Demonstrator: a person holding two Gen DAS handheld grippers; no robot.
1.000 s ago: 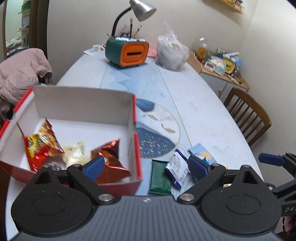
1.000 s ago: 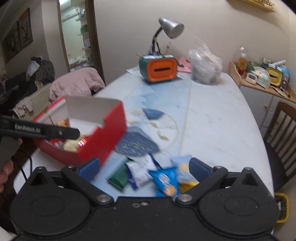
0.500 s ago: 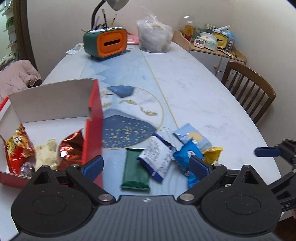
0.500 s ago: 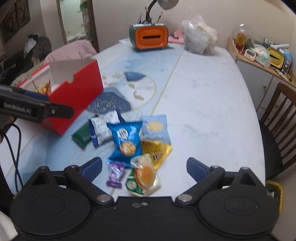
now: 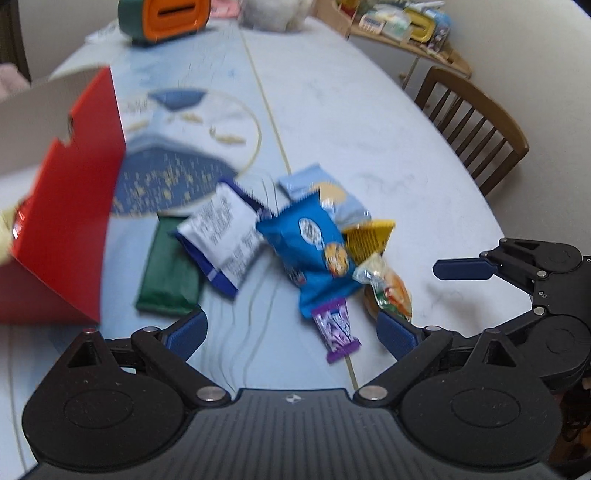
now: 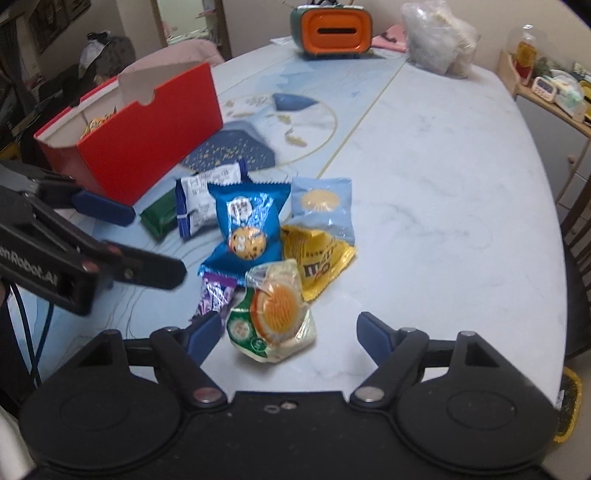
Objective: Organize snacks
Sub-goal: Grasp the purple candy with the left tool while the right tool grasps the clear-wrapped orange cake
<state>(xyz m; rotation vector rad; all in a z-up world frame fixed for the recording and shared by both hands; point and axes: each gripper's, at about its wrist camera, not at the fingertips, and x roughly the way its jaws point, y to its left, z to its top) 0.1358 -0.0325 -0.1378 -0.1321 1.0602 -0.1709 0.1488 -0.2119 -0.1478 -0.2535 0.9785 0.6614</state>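
Note:
A pile of snack packets lies on the table: a blue cookie bag [image 6: 245, 221], a yellow packet [image 6: 319, 260], a pale blue packet [image 6: 321, 205], a clear wrapped orange biscuit [image 6: 273, 312], a purple candy [image 6: 214, 297], a white-and-blue packet [image 6: 201, 197] and a green bar [image 6: 159, 216]. A red box [image 6: 147, 136] with snacks inside stands left of them. My right gripper [image 6: 290, 332] is open, just before the orange biscuit. My left gripper [image 5: 291, 330] is open and empty above the purple candy [image 5: 334, 325].
An orange-and-green pen holder [image 6: 334, 31] and a plastic bag [image 6: 437, 40] stand at the table's far end. A wooden chair [image 5: 476, 125] is at the right side. A cluttered shelf [image 6: 554, 88] is beyond it.
Both grippers have moved down and closer to the snack pile. The left view has swung right, away from the box interior. Both stay open.

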